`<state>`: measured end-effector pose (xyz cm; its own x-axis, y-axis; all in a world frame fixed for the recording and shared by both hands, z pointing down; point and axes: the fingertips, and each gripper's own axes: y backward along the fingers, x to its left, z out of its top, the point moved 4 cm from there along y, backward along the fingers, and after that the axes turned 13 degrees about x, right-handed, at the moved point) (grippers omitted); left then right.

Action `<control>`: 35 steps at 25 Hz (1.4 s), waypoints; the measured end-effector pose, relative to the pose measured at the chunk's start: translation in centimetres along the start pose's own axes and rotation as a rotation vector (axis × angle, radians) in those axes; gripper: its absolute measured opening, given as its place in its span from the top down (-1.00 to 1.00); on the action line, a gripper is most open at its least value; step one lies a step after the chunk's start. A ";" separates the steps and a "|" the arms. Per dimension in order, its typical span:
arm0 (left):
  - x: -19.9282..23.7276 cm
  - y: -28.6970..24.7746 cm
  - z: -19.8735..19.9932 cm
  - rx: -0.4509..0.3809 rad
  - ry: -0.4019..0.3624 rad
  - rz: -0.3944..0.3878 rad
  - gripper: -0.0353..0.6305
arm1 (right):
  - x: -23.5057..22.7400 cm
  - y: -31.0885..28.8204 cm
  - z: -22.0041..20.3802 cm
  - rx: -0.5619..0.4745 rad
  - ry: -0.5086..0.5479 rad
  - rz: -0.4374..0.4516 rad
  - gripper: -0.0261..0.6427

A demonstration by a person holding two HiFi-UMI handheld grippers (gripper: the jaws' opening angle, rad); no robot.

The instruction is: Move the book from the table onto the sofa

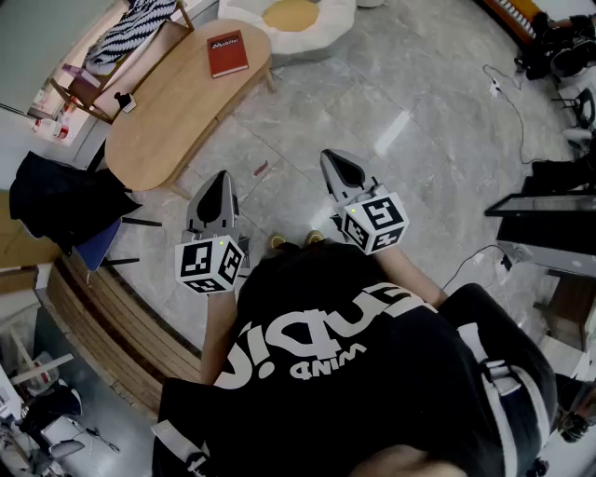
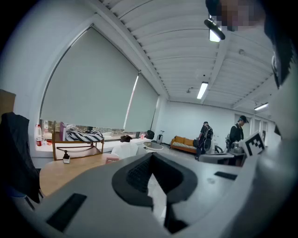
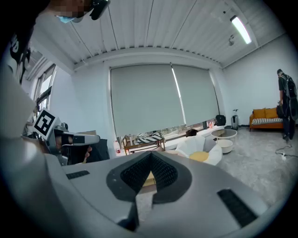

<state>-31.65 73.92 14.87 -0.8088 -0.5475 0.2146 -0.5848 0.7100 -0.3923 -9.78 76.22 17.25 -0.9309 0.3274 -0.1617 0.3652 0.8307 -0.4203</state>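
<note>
A red book [image 1: 226, 53] lies flat on the far end of the oval wooden table [image 1: 168, 112]. Just beyond that end stands a white sofa seat [image 1: 326, 33] with a yellow cushion [image 1: 290, 14]. My left gripper [image 1: 222, 177] and right gripper [image 1: 332, 156] are held side by side over the floor, well short of the table, both shut with nothing in them. In the left gripper view the closed jaws [image 2: 150, 156] point towards the table [image 2: 65, 171], the book [image 2: 112, 159] and the sofa [image 2: 132, 148]. The right gripper view shows its jaws [image 3: 150, 155] shut, with the sofa [image 3: 198, 146] ahead.
A wooden rack [image 1: 102, 70] with striped cloth [image 1: 138, 23] stands behind the table. A dark garment [image 1: 60, 197] hangs at the left. Cables [image 1: 507, 102] cross the floor, and a desk with a screen [image 1: 549, 219] is at the right. Two people [image 2: 236, 132] stand by an orange couch [image 2: 183, 143].
</note>
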 end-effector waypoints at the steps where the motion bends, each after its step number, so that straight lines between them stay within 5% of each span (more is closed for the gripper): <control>1: 0.1 -0.1 0.0 0.000 0.000 -0.001 0.87 | 0.0 -0.2 0.0 0.001 -0.002 -0.001 0.92; 19: 4.4 0.7 -0.4 0.033 -0.003 -0.039 0.87 | 3.3 -1.9 -0.1 -0.022 -0.057 -0.024 0.92; 35: 7.7 -3.4 0.8 0.032 -0.011 -0.055 0.87 | 1.5 -7.1 0.9 -0.023 -0.074 -0.052 0.92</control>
<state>-35.85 66.96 17.15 -0.7746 -0.5904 0.2266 -0.6258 0.6641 -0.4090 -13.75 70.33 19.17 -0.9462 0.2498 -0.2060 0.3151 0.8561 -0.4096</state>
